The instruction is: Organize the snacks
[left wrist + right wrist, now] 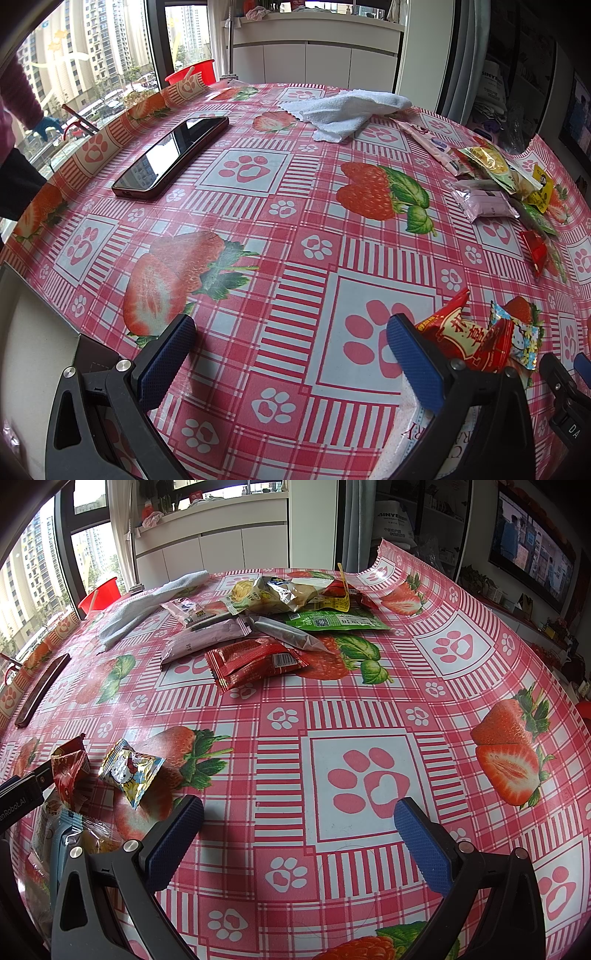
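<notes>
Both grippers over the bench (369, 709), nothing held. Left gripper (291, 336): jaws spread, only cloth pattern between them. Right gripper (299, 819): jaws spread likewise, bare cloth beneath.

Snacks lie in two groups. Far pile (280, 620): overlapping packets, with a red packet (255, 661) nearest, a pink packet (203, 642) and a silver one partly over it, and a green packet (336, 622) and a yellow bag (266, 594) behind. Near group, by the left gripper: a red candy (465, 339) and a Hello Kitty candy (129, 771) side by side, close together; whether touching, cannot tell. More wrappers sit at the lower left edge of the right view, partly hidden.

Judgement: the near group looks like the gathering spot, the far pile the stock yet to move. Likely step is the right gripper reaching to the far pile.

How to do it well:
- Take the red packet first; it sits at the front edge, least overlapped.
- Come in low and pinch a crimped end or long edge, not the flat face.
- Lift clear before crossing, so neighbours are not dragged.
- Set down beside the candies, not on them.

Keep off the phone (173, 155) and towel (343, 110), both well apart from the route.

Risk: slick film slipping from the jaws; the silver packet riding along.
</notes>
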The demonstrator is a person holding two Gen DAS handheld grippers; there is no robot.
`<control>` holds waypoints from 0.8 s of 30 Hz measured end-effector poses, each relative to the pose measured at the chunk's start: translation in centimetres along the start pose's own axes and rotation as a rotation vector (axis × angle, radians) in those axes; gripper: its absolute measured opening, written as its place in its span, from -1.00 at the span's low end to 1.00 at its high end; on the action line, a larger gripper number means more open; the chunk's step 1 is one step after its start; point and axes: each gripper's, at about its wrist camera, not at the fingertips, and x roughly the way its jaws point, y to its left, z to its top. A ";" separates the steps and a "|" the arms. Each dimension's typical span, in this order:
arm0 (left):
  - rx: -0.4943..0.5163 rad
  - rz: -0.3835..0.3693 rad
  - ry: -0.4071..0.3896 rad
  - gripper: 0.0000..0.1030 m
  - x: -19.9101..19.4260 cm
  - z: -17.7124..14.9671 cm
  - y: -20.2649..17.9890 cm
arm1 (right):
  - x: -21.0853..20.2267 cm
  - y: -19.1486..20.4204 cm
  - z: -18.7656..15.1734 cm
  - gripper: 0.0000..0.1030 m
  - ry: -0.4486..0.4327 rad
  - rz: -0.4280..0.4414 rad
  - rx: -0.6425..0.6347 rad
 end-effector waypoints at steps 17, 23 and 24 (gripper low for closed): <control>0.000 0.000 0.000 1.00 -0.1 -0.1 0.0 | 0.1 0.0 0.0 1.00 0.000 -0.001 0.000; 0.000 0.000 0.000 1.00 -0.1 -0.1 0.0 | 0.1 0.0 0.0 1.00 0.000 -0.002 -0.001; 0.000 0.000 0.000 1.00 -0.1 -0.1 0.1 | 0.1 0.0 0.0 1.00 0.000 -0.002 -0.001</control>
